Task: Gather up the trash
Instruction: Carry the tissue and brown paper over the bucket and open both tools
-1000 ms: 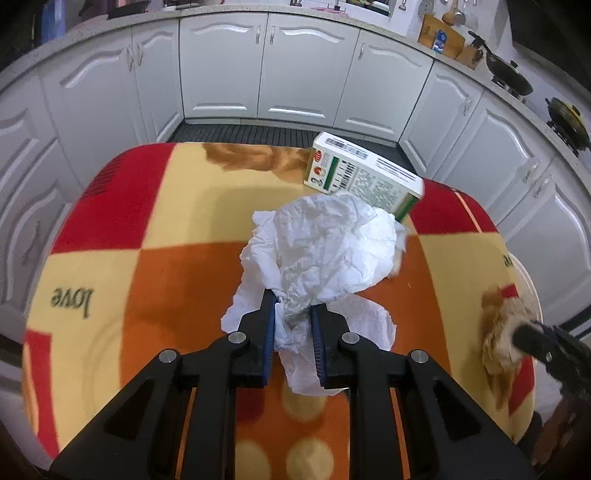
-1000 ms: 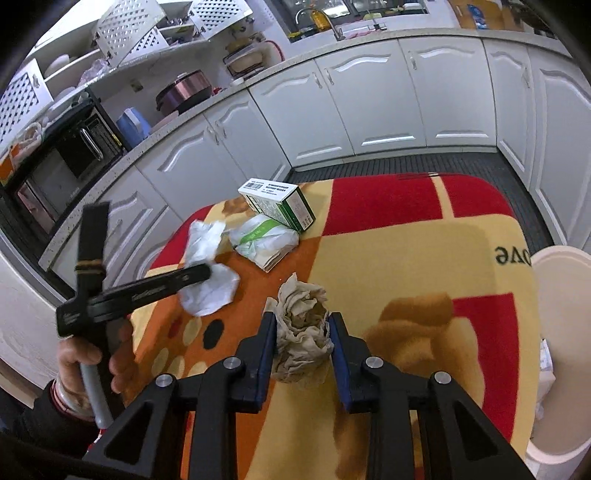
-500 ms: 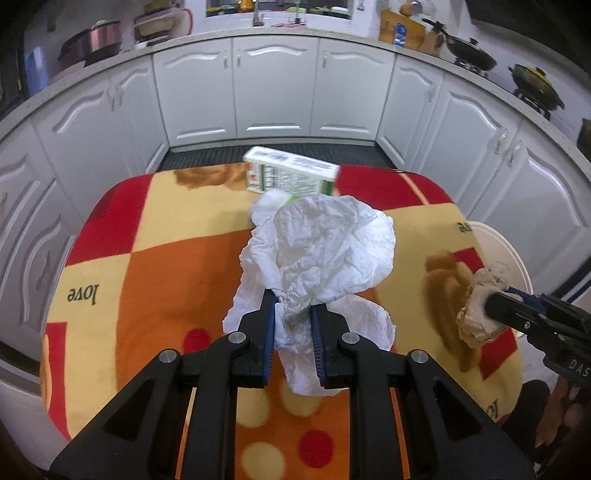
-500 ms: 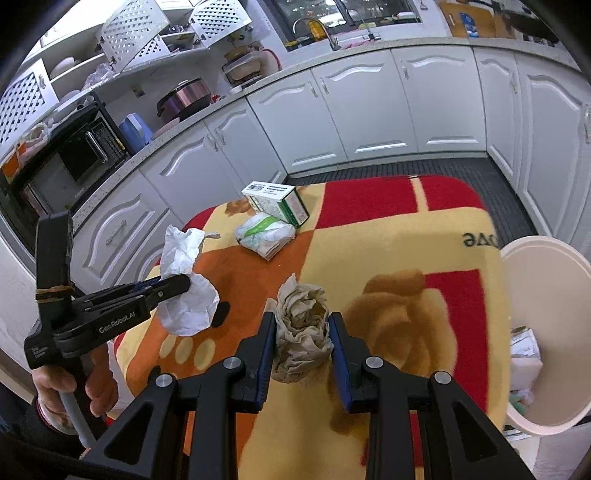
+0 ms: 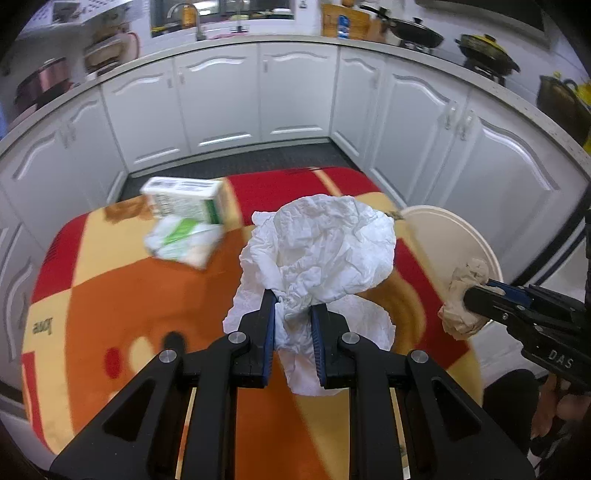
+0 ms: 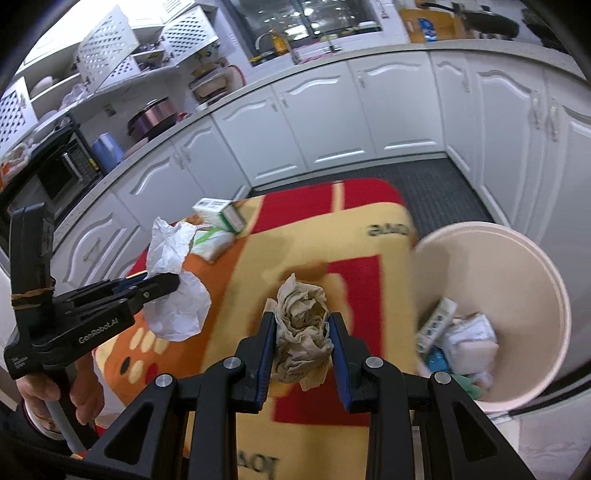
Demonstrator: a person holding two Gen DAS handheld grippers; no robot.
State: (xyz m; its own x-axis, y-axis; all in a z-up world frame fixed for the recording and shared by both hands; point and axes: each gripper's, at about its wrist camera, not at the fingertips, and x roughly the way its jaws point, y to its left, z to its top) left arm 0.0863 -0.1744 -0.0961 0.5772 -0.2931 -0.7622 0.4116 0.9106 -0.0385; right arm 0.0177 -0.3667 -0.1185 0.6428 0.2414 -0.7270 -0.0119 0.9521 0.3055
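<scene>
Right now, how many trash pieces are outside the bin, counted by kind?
Crumpled white paper: 1
Crumpled brown paper: 1
Cardboard box: 1
White and green packet: 1
Total: 4

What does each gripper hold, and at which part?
Left gripper: white crumpled paper, pinched at its narrow middle. Right gripper: brown paper wad, clamped across its sides.

This is a home kitchen. White cupboards [image 5: 221, 103] run all along the far wall under a long counter [image 6: 332, 62]. Pans [image 5: 413, 35] sit far right, a microwave [image 6: 55, 177] and a tap [image 6: 264, 40] far left.
</scene>
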